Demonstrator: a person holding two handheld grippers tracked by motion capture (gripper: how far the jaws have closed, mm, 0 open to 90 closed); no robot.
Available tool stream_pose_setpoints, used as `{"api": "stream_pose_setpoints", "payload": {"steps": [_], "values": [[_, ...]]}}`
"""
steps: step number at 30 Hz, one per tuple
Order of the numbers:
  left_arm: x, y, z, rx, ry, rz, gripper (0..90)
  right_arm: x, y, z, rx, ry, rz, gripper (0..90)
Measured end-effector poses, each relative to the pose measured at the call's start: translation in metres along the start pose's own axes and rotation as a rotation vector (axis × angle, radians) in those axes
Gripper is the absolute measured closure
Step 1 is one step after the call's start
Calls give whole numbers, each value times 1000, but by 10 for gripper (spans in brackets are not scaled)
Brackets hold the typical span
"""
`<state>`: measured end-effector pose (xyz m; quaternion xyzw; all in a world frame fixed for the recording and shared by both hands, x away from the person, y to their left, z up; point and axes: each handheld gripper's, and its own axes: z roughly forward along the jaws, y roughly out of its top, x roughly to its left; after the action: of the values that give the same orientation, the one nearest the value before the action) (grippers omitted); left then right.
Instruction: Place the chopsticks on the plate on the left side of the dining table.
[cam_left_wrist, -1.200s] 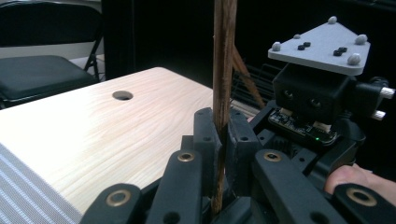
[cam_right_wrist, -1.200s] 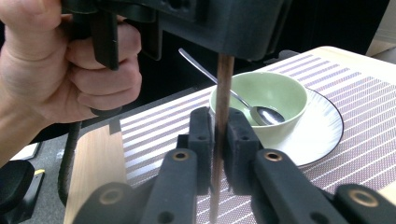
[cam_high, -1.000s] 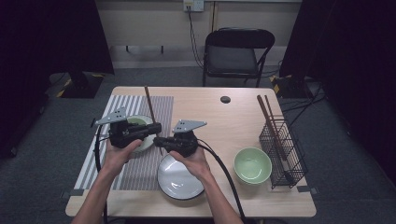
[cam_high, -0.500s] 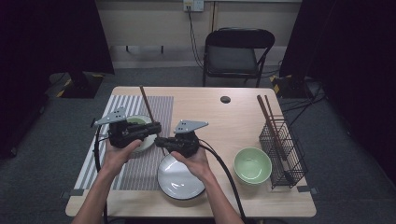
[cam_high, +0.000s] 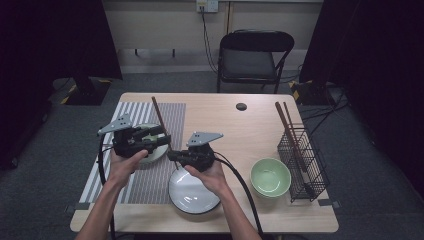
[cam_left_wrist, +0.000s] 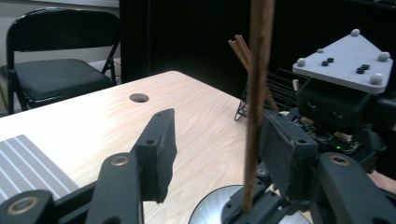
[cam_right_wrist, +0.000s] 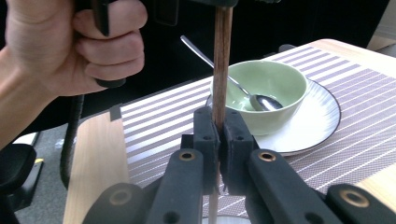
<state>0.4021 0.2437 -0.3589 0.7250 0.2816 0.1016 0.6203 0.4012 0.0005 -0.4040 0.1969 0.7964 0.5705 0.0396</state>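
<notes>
A long brown chopstick (cam_high: 161, 122) stands nearly upright over the striped placemat (cam_high: 145, 185). My right gripper (cam_high: 173, 156) is shut on its lower end, and in the right gripper view the jaws (cam_right_wrist: 218, 126) are pressed against the stick (cam_right_wrist: 222, 56). My left gripper (cam_high: 159, 138) is open; in the left gripper view (cam_left_wrist: 219, 137) the chopstick (cam_left_wrist: 257, 88) rises between its jaws, close to the right one. Behind it, a green bowl (cam_right_wrist: 271, 88) holding a metal spoon (cam_right_wrist: 261, 100) sits on a white plate (cam_right_wrist: 313, 121).
A white plate (cam_high: 192, 192) lies near the front edge, under my right hand. A green bowl (cam_high: 270, 177) and a black wire basket (cam_high: 302, 160) with more chopsticks stand at the right. A dark grommet (cam_high: 241, 106) marks the tabletop, with a folding chair (cam_high: 250, 55) beyond it.
The chopstick's top has shifted slightly left then back; both hands stay almost where they were.
</notes>
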Motion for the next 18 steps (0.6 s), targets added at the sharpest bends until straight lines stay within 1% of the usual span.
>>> {"api": "stream_pose_setpoints", "payload": {"steps": [4, 8, 13, 14, 17, 18], "values": [[1, 0, -1, 13, 22, 11, 447, 1, -1, -1, 6, -6, 5, 864], [3, -1, -1, 13, 32, 8, 444, 1, -1, -4, 6, -18, 7, 864], [6, -3, -2, 17, 35, -3, 443, 0, 0, -9, 7, -27, 9, 863], [6, -3, -2, 18, 35, -11, 443, -1, 0, -10, 9, -28, 7, 863], [6, -3, -2, 22, 38, -11, 444, -1, 1, -13, 11, -31, 4, 862], [5, -2, -1, 17, 31, -19, 445, -1, 1, -14, 11, -30, 6, 862]]}}
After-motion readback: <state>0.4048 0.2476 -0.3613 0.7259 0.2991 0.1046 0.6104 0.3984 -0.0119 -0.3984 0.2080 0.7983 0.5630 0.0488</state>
